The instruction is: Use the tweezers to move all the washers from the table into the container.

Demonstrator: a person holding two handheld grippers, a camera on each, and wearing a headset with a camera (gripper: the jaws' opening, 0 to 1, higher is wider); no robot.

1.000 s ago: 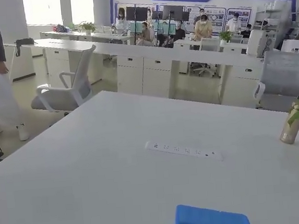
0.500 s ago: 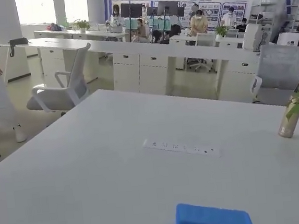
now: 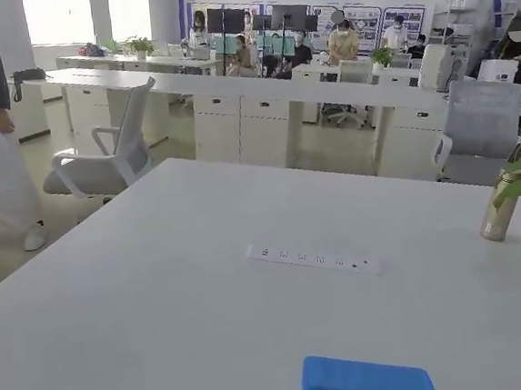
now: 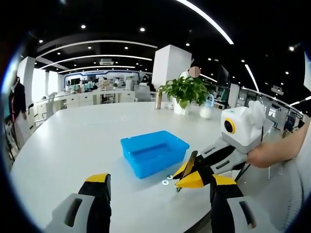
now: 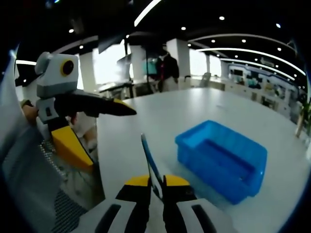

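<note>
In the head view, the blue container (image 3: 368,382) sat at the near edge of the white table (image 3: 161,304), with a power strip (image 3: 314,259) farther back. In the left gripper view, the left gripper (image 4: 160,182) gaped wide with nothing between its jaws. The washers (image 4: 166,181) lay on the table just beside the container, and the tip of the tweezers (image 4: 188,167) was near them. In the right gripper view, the right gripper (image 5: 156,187) was clamped on the tweezers, with the container to the right of them.
</note>
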